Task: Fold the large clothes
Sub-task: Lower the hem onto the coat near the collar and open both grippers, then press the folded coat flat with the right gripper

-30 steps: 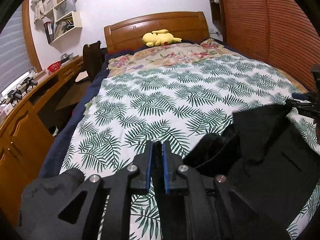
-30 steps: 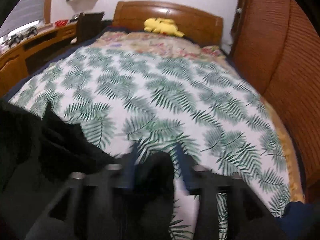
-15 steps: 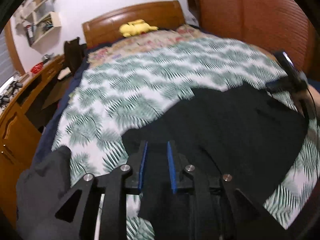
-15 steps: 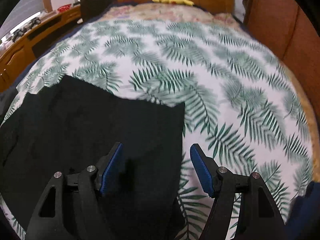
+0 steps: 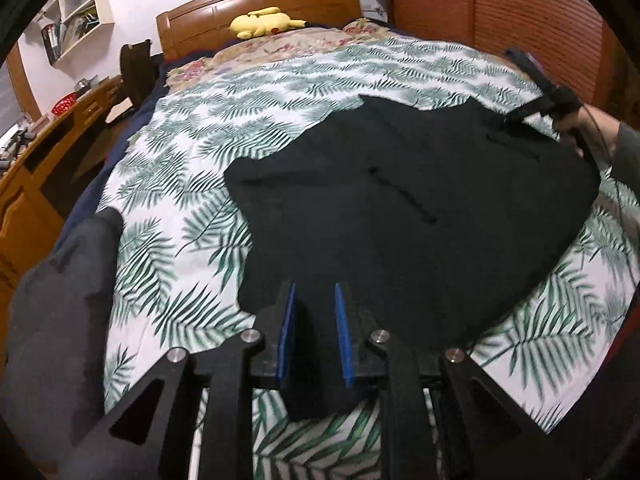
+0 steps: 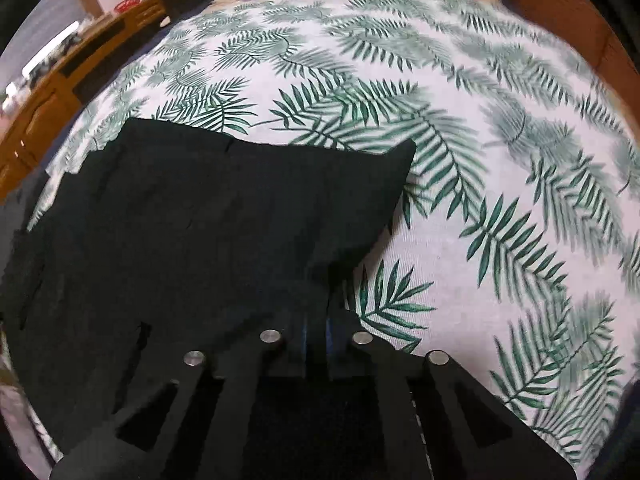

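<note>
A large black garment (image 5: 420, 200) lies spread flat across the fern-print bedsheet (image 5: 240, 120). My left gripper (image 5: 314, 292) is low over its near left corner; the blue pads stand a little apart with a thick fold of the black cloth pinched between them. My right gripper (image 6: 317, 316) is shut on the garment's (image 6: 200, 220) near right edge, and the cloth tents up into its pads. In the left wrist view the right gripper (image 5: 532, 108) shows at the garment's far right corner, with the person's hand (image 5: 580, 124) behind it.
A dark grey garment (image 5: 60, 300) is heaped at the bed's near left corner. A yellow plush toy (image 5: 264, 22) lies by the wooden headboard (image 5: 256, 4). A wooden desk (image 5: 36, 168) runs along the left, slatted wardrobe doors (image 5: 520, 20) along the right.
The garment, bunched a second ago, now lies spread flat. Both grippers have sunk toward the bed. The right jaws, wide half a second ago, have closed on the cloth's edge.
</note>
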{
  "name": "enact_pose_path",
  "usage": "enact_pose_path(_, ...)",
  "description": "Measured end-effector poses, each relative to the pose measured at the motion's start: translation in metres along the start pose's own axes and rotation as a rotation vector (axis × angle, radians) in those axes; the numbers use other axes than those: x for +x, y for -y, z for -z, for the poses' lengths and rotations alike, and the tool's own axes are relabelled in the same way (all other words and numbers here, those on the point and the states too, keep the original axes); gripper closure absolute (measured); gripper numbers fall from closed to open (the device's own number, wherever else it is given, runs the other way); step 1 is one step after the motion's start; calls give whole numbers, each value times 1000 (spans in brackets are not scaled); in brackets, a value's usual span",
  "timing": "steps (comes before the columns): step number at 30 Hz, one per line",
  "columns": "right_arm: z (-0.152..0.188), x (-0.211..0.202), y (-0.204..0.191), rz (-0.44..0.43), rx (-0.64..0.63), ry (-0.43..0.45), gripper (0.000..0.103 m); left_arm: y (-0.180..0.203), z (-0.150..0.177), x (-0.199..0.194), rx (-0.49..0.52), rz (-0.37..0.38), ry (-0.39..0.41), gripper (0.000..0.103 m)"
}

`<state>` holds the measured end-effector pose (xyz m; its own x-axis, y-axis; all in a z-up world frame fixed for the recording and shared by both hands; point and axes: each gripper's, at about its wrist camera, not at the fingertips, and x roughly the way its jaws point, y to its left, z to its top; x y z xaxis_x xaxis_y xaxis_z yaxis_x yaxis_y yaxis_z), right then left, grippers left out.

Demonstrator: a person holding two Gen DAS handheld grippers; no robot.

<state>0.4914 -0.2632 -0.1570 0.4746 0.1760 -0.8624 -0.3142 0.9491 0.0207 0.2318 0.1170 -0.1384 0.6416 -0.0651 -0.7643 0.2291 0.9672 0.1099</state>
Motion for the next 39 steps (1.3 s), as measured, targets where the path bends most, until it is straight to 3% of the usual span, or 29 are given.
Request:
enact_pose_path(2, -7, -12, 3, 54, 25, 78, 102, -1, 6, -2, -19, 8, -2, 86)
enact_pose_path(6, -12, -15, 7, 84, 25, 42, 102, 2, 14, -3, -30, 8, 1, 86)
enact_pose_path(9, 0, -36, 9, 102, 6, 75, 91, 3, 17, -3, -43, 13, 7, 86)
enact_pose_path(10, 6, -46, 8, 102, -8, 93, 84, 3, 18, -3, -49, 16, 7, 86)
enact_pose_path(13, 35, -75, 8, 74, 1, 141, 49, 4, 21, -3, -55, 14, 11, 86)
enact_pose_path(18, 107, -125, -12, -6, -11, 230, 44, 2, 30, -1, -73, 7, 12, 86)
enact_pose_path(23, 150, -135, -29, -46, 1, 237, 41, -3, 41, 9, -101, -1, -13, 86)
enact_pose_path(30, 178, -116, -29, -7, 43, 208, 40, -6, 49, 10, -145, 8, -2, 85)
enact_pose_path(35, 186, -101, -20, -18, 98, 179, 28, -6, 50, 10, -142, -11, 1, 81)
enact_pose_path(39, 196, -94, -19, -29, 114, 187, 26, -10, 52, 15, -154, -18, -3, 77)
